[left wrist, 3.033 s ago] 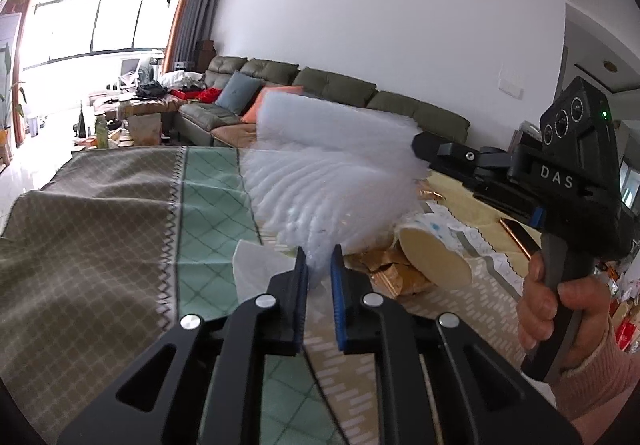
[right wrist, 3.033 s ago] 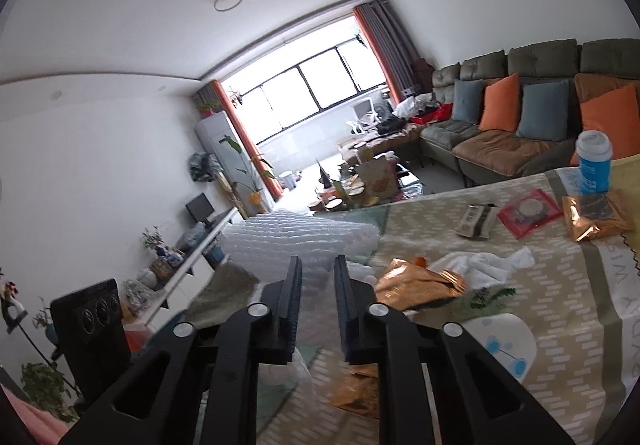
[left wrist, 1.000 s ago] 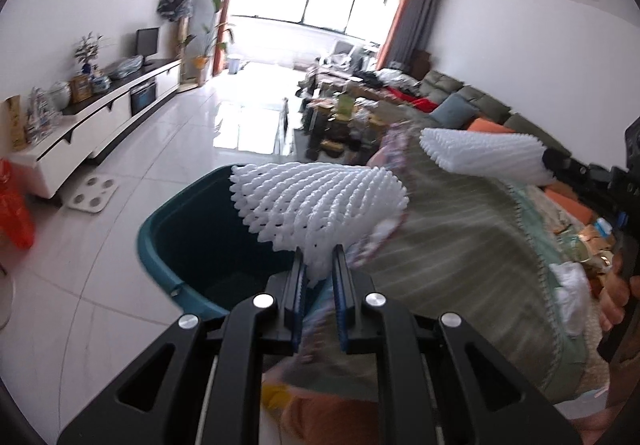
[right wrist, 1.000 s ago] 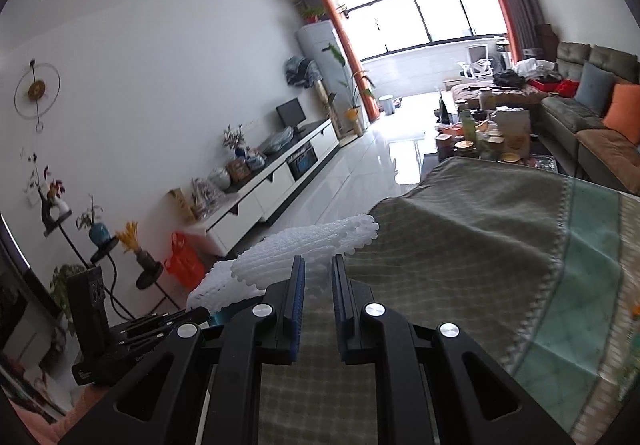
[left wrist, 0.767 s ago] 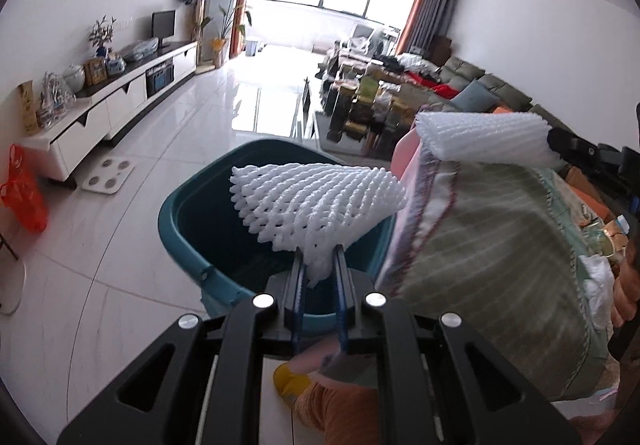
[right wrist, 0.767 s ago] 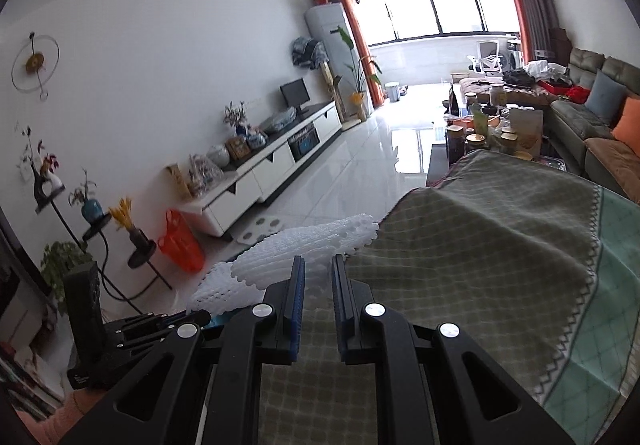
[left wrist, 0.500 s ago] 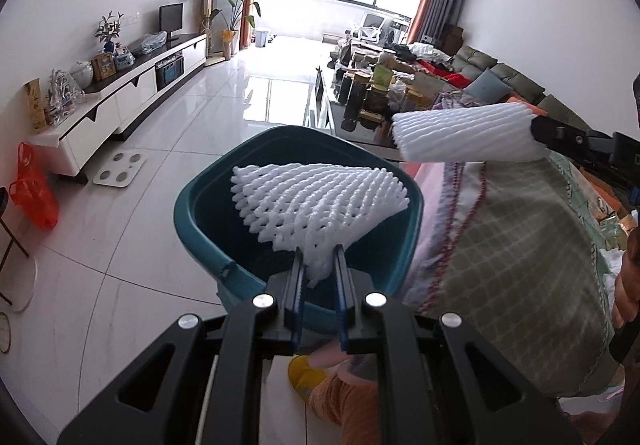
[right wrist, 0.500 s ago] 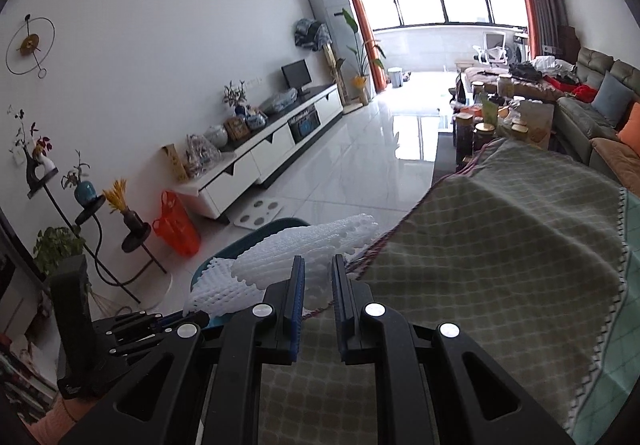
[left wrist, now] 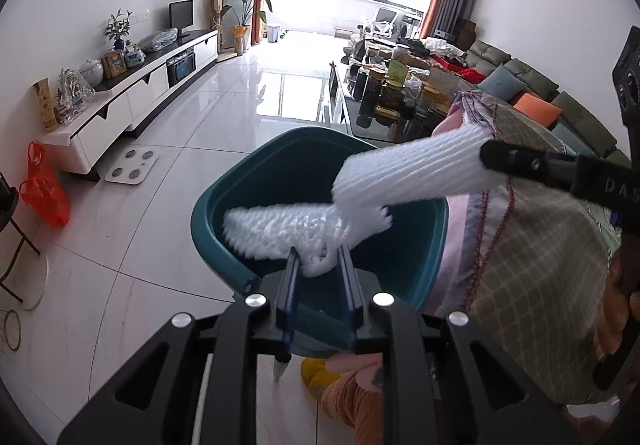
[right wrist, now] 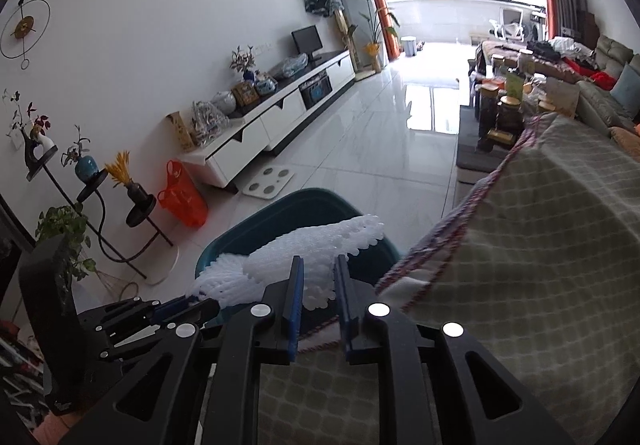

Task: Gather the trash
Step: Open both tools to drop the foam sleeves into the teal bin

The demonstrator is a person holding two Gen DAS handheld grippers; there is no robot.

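The left hand-held gripper (left wrist: 318, 265) has its jaws spread — a white foam fruit net (left wrist: 280, 231) drops into the teal plastic bin (left wrist: 416, 245). The right hand-held gripper (right wrist: 318, 277) is also parted around its own white foam net (right wrist: 316, 241).

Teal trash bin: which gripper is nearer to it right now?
Left. The left gripper is open right above the teal bin, with a white foam net slipping from it. The right gripper sits back over the tablecloth edge, its foam net reaching the rim.
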